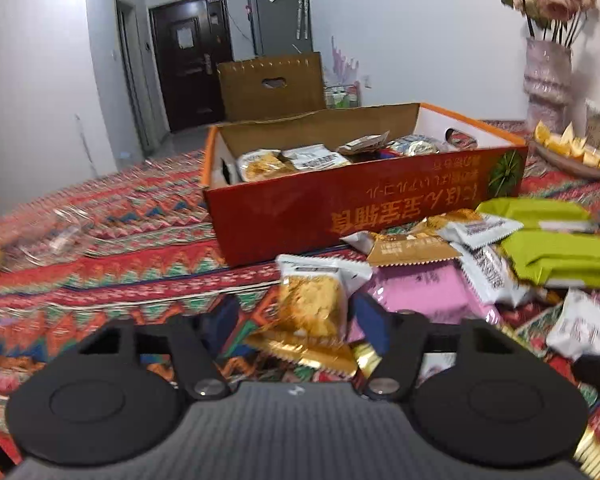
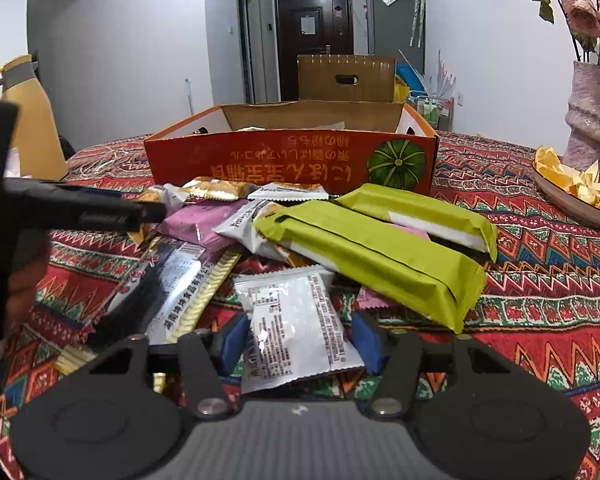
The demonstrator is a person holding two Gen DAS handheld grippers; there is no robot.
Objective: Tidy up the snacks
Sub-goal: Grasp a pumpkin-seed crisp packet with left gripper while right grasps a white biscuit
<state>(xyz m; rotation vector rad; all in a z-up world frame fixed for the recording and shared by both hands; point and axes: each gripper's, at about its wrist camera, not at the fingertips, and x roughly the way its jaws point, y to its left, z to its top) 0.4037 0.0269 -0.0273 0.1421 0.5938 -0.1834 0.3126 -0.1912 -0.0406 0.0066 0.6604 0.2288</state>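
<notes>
In the left wrist view my left gripper [image 1: 298, 320] stands over a white packet of yellow crackers [image 1: 312, 300]. The packet touches the right pad, while a strip of cloth shows between it and the left pad, so the gripper is open. A gold wrapper [image 1: 304, 352] lies under it. In the right wrist view my right gripper [image 2: 300, 340] is shut on a silver-white packet [image 2: 296, 320], with a pad against each side. Beyond both lies the pile: two long green packs [image 2: 372, 264], a purple packet [image 2: 204, 224] and several small ones. The red open box [image 1: 340, 208] [image 2: 292, 160] behind holds several packets.
A patterned cloth [image 1: 120, 240] covers the table. An oval dish of orange peel [image 2: 572, 196] and a vase [image 2: 592, 112] stand at the right, a yellow jug [image 2: 32, 120] at the left. The left gripper's black fingers [image 2: 140, 212] reach into the pile from the left.
</notes>
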